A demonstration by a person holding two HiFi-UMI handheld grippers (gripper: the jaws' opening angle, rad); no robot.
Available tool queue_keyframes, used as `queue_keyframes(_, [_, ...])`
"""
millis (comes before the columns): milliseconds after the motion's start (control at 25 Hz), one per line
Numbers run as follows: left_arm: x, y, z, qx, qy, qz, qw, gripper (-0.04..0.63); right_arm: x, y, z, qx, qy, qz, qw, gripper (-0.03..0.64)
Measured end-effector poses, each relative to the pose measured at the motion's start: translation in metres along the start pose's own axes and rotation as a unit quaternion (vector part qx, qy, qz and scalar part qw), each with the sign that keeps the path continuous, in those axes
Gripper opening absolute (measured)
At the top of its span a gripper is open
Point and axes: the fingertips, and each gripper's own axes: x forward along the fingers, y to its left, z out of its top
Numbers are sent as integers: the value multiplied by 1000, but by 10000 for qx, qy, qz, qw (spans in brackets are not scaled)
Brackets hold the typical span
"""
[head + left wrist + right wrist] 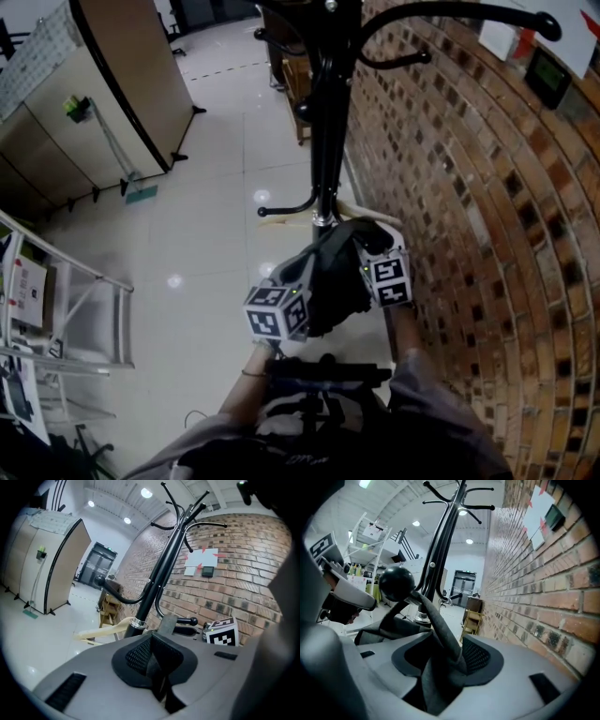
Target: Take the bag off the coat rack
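The black coat rack stands close to the brick wall. In the head view a dark grey bag hangs low on the rack, between my two grippers. Its strap runs up over a ball-tipped hook. My right gripper is open; the strap passes loosely between its wide jaws, near the right pad. My left gripper is shut on a fold of the bag's dark fabric. The right gripper's marker cube shows just beyond it.
The brick wall runs along the right, very near the rack. A wooden shelf unit stands behind the pole. A pale wooden piece lies at the rack's base. A folding panel and a metal rack stand at the left.
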Motion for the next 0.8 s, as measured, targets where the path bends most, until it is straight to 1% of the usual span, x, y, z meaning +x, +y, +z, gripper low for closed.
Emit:
queue_keyframes(200, [2, 8, 1, -51, -41, 188, 9998, 9, 4, -2, 1, -217, -92, 233, 9995, 199])
queue_keyframes(320, [4, 9, 1, -51, -42, 260, 9996, 9, 2, -4, 9, -62, -396, 306, 9987, 199])
queue_keyframes(440, [7, 9, 2, -43, -47, 305, 9995, 8, 5, -2, 19, -81, -462, 375, 9982, 199])
queue_keyframes(520, [8, 10, 2, -41, -45, 332, 9994, 8, 8, 3, 25, 30, -517, 391, 9979, 199])
queue_keyframes(600, [9, 11, 3, -41, -48, 355, 9994, 8, 12, 5, 27, 19, -498, 351, 9981, 182])
queue_keyframes(720, [9, 13, 4, -46, -46, 393, 9992, 9, 19, 3, 21, -293, -503, 103, 9983, 122])
queue_keyframes(800, [9, 15, 4, -51, -50, 416, 9991, 9, 19, 3, 21, -327, -504, 52, 9982, 95])
